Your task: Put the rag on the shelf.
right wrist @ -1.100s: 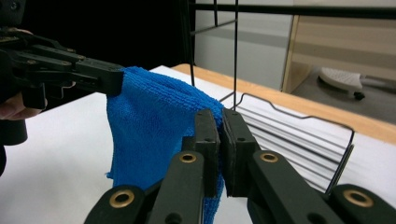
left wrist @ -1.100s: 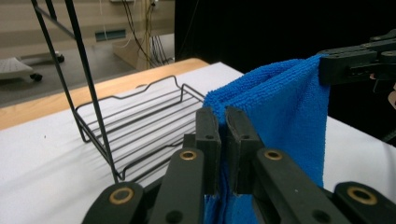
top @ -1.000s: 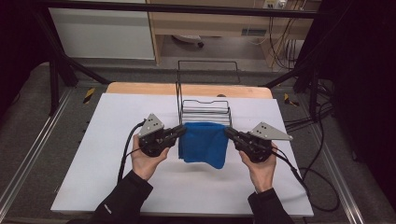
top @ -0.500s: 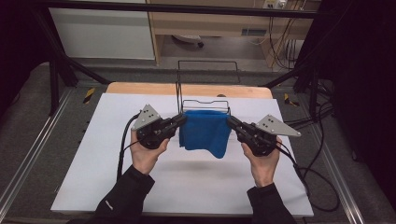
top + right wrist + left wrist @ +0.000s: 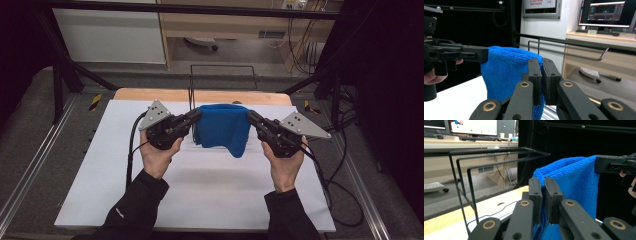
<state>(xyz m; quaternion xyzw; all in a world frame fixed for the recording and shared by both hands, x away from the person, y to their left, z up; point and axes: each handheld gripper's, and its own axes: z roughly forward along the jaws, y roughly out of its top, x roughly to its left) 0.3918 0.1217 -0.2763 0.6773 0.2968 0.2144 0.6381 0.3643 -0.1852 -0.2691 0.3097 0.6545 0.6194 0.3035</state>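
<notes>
Since the earlier frames both hands have carried the blue cloth [image 5: 222,131] farther up the high view, from the middle of the white table [image 5: 200,195] toward its far edge at twelve o'clock, so that it now hangs in front of the black wire rack [image 5: 192,102]; the grip on it has not changed. The left gripper [image 5: 196,116] is clenched on the cloth's upper corner at nine o'clock of the cloth; in the left gripper view its jaws pinch a fold of the blue pile between them, with the rack's bars at ten o'clock. The right gripper [image 5: 251,118] is clenched on the opposite upper corner at three o'clock of the cloth; in the right gripper view its jaws stand nearly together with the cloth's edge pressed between them. The cloth is stretched between the two grippers, clear of the table; its top edge runs roughly level and its lower edge sags deeper toward five o'clock. The wooden strip [image 5: 150,94] of the table lies beyond the white sheet at twelve o'clock.
</notes>
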